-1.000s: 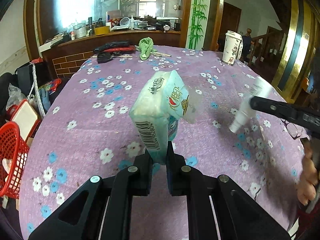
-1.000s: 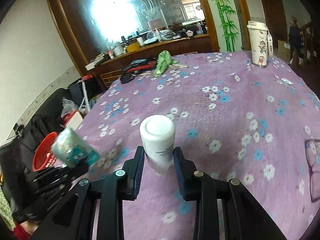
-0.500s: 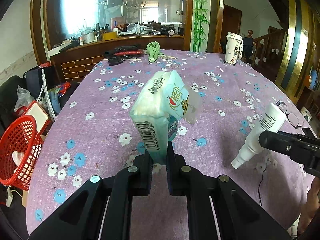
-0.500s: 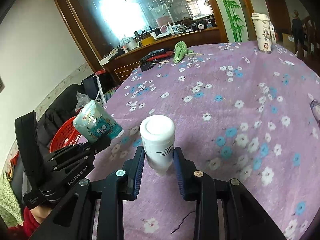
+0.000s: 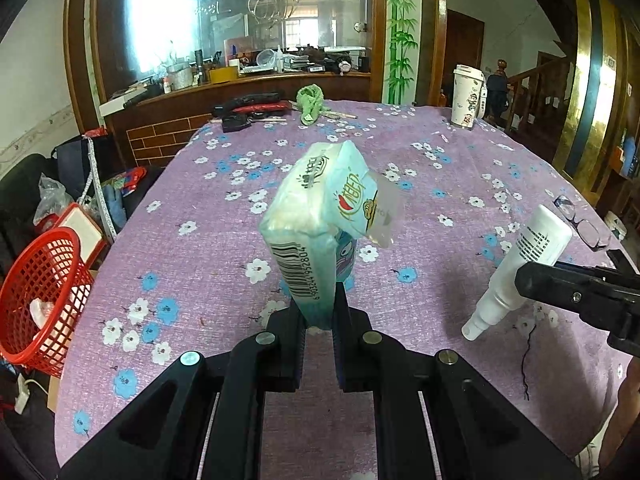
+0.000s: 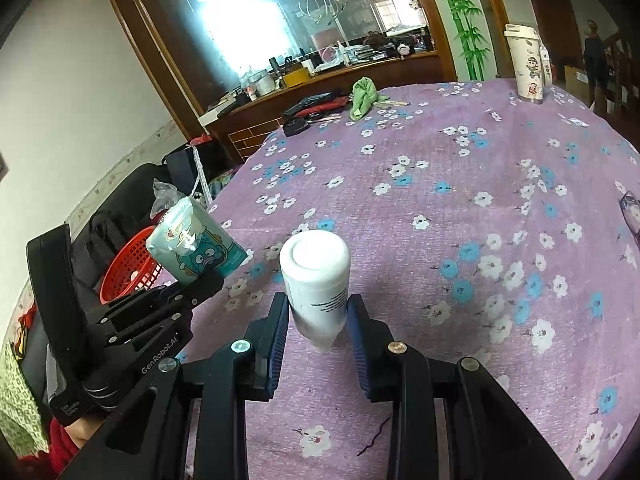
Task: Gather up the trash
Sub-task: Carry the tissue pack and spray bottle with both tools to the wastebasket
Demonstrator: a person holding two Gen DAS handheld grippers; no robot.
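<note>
My left gripper (image 5: 319,312) is shut on the lower end of a pale green tissue pack (image 5: 320,224), which stands up above the purple flowered tablecloth (image 5: 224,248). The right wrist view shows the same tissue pack (image 6: 196,246) and left gripper (image 6: 200,280) at its left. My right gripper (image 6: 318,320) is shut on a white plastic bottle (image 6: 316,276), base up and nozzle down. From the left wrist view the bottle (image 5: 520,264) hangs tilted at the right in the right gripper (image 5: 520,280). A red mesh basket (image 5: 36,300) sits off the table's left edge with some trash inside.
At the table's far side lie a green cloth (image 5: 312,102), a black and red item (image 5: 248,110) and a white cup (image 5: 466,96). Glasses (image 5: 580,224) lie at the right edge. Bags and boxes (image 5: 72,216) crowd the floor beside the basket.
Both grippers, still holding the tissue pack and the bottle, have drawn back toward the near table edge. More of the table and the red basket now show.
</note>
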